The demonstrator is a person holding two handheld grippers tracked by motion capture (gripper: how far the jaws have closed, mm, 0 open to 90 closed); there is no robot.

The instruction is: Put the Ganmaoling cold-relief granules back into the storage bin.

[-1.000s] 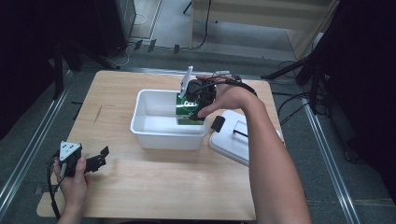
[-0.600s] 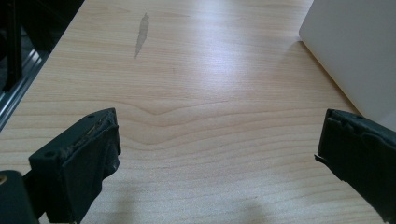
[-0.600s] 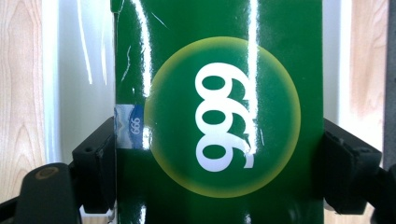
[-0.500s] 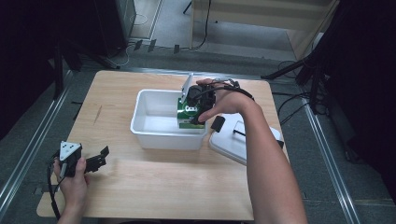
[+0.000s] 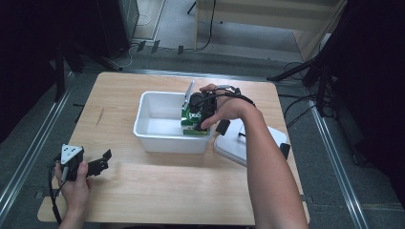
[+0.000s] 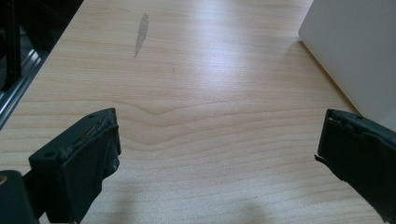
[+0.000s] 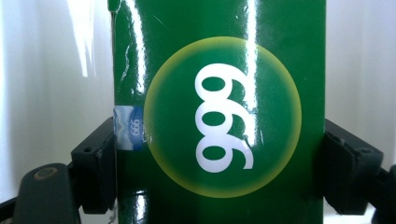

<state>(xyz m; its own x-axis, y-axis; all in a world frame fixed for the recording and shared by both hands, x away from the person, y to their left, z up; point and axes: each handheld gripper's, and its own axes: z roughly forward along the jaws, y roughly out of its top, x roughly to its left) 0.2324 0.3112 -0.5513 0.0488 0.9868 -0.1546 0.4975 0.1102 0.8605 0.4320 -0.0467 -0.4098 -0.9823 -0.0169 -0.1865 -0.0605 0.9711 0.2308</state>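
High view first, biggest stuff down: the wooden counter [image 5: 167,191] takes up the middle of the shot, light grain, with a small dark streak on its left part. On it sits a white plastic bin [image 5: 157,121], open on top, and just right of that bin lies a white lid [image 5: 239,148], flat on the counter, partly under the person's right forearm.

Inside the bin, against its right end, there's a green box [image 5: 195,121]. The right gripper [image 5: 200,112] comes down over the bin's right end and is clamped on that box. In the right gripper view you can see both black jaws pressed flat against the two sides of the box, so it's a solid hold on a fairly wide thing. The glossy green face has a yellow-rimmed circle with big white "999" on it (it reads as 666 from that camera since it's upside down), and there's a small blue label at the box's left edge with the same digits in tiny print.

The left gripper [image 5: 98,163] is way off at the counter's near-left corner, resting in the person's left hand, jaws spread wide with nothing between them except bare wood
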